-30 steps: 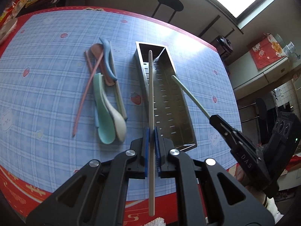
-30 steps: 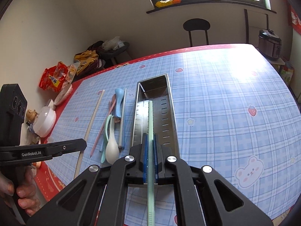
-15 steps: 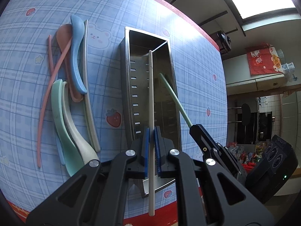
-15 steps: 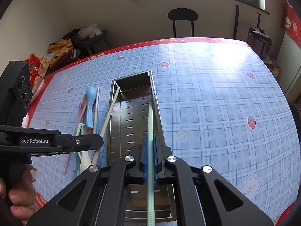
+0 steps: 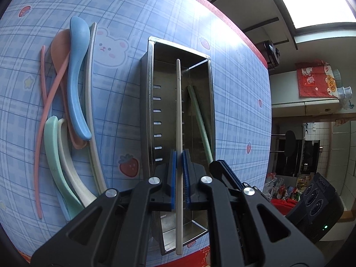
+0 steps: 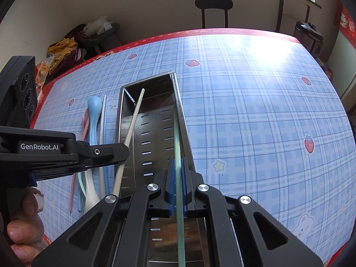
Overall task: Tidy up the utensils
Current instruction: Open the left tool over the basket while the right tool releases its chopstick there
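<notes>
A long steel utensil holder [image 5: 146, 102] [image 6: 181, 115] lies on its side on the blue checked tablecloth. My left gripper [image 5: 179, 155] is shut on a cream chopstick [image 5: 178, 102] [image 6: 133, 120], held lengthwise over the holder's open trough. My right gripper [image 6: 177, 162] is shut on a pale green chopstick [image 6: 176, 142] [image 5: 198, 115], whose far end slants down into the holder along its right wall. Beside the holder on the left lie a blue spoon [image 5: 76, 77], a pink spoon [image 5: 59, 49], mint and cream spoons [image 5: 55, 146], a grey chopstick [image 5: 89, 89] and pink chopsticks [image 5: 42, 120].
The table's red border [image 6: 155, 37] runs along the far edge, with a black stool [image 6: 213, 2] behind it. Bags and snacks [image 6: 66, 46] are piled at the back left. A person's hand [image 6: 24, 229] holds the left gripper's handle.
Both grippers have come down and forward over the holder. The chopsticks now reach into its trough, the green one's tip low inside. The view has tilted further downward.
</notes>
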The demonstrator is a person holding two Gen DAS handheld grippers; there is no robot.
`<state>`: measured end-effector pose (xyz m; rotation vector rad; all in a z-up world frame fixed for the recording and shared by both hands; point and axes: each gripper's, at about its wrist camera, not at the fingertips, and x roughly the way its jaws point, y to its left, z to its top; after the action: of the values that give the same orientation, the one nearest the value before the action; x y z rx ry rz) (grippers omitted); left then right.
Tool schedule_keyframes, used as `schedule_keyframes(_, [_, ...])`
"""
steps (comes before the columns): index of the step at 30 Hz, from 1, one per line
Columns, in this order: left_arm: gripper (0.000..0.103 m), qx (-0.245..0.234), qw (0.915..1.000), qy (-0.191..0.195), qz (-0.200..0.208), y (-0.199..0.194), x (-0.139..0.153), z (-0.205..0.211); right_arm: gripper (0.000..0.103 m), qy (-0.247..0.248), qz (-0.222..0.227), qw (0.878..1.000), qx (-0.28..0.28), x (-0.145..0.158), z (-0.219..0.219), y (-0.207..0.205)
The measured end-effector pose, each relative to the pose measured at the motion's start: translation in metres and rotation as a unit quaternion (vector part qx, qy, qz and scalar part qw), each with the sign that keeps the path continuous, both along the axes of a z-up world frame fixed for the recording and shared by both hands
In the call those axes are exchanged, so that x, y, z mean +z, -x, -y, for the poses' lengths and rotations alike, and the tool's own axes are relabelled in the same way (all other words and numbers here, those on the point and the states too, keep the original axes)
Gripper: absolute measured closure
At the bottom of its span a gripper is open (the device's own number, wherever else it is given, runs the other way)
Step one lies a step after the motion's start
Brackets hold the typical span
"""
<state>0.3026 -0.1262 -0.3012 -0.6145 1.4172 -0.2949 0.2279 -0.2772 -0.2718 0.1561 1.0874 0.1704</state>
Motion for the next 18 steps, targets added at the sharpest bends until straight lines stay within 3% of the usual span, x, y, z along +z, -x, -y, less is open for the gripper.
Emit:
schedule_keyframes(2, [0.094, -0.003, 1.0000, -0.001, 0.004, 0.000, 0.001, 0.002, 0.096, -0.007, -0.007, 1.000, 0.000, -0.001, 0.001, -0.001])
schedule_keyframes(4, [0.088, -0.005, 0.9999, -0.003, 0.013, 0.002, 0.004, 0.001, 0.091, -0.007, -0.006, 1.000, 0.002, 0.001, 0.002, 0.001])
schedule_keyframes(10, [0.079, -0.009, 0.9985, -0.006, 0.054, 0.011, 0.027, -0.011, 0.073, 0.004, 0.021, 1.000, 0.006, 0.026, 0.011, 0.017])
schedule_keyframes(14, [0.063, -0.023, 0.9921, -0.050, 0.113, 0.026, 0.056, -0.028, 0.053, 0.023, 0.043, 0.999, -0.005, 0.044, 0.021, 0.032])
schedule_keyframes(18, [0.049, -0.033, 0.9796, -0.112, 0.164, 0.048, 0.082, -0.049, 0.039, 0.032, 0.063, 0.998, -0.001, 0.058, 0.026, 0.044])
